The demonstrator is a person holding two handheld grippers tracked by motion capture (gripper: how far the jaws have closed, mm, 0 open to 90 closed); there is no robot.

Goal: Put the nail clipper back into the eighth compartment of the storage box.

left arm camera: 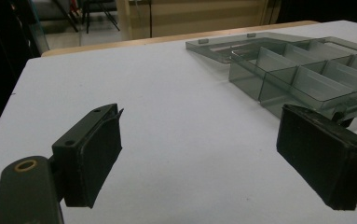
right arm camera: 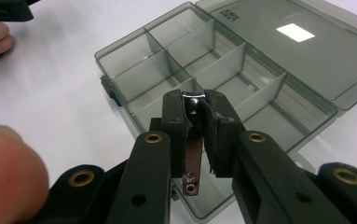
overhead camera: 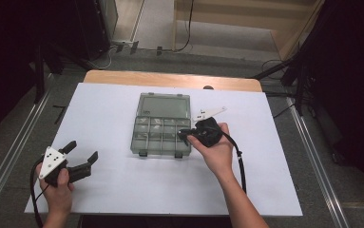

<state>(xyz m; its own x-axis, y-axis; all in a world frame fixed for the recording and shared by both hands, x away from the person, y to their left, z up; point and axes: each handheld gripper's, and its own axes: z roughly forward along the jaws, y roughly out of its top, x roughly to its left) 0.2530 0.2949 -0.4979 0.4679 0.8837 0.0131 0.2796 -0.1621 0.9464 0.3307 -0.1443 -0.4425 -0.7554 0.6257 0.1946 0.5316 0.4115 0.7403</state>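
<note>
A smoky-grey clear compartment box (overhead camera: 163, 105) lies open in the middle of the white table, its lid folded back flat and its several compartments bare (right arm camera: 134, 70). Over the box's near right corner my right gripper (overhead camera: 185, 135) is shut on a small flat metal strip (right arm camera: 194, 158). The strip has a shiny end at the fingertips and small holes at its lower end; it stands upright between the pads of the right gripper (right arm camera: 195, 100). At the near left of the table my left gripper (overhead camera: 82, 150) is open with nothing between its pads, apart from the box (left arm camera: 306, 74).
The white sheet (overhead camera: 122, 190) covers a wooden table whose far edge (overhead camera: 170, 78) shows behind the box. A cable (overhead camera: 240, 161) trails from the right gripper along the forearm. Dark stands and floor rails flank the table.
</note>
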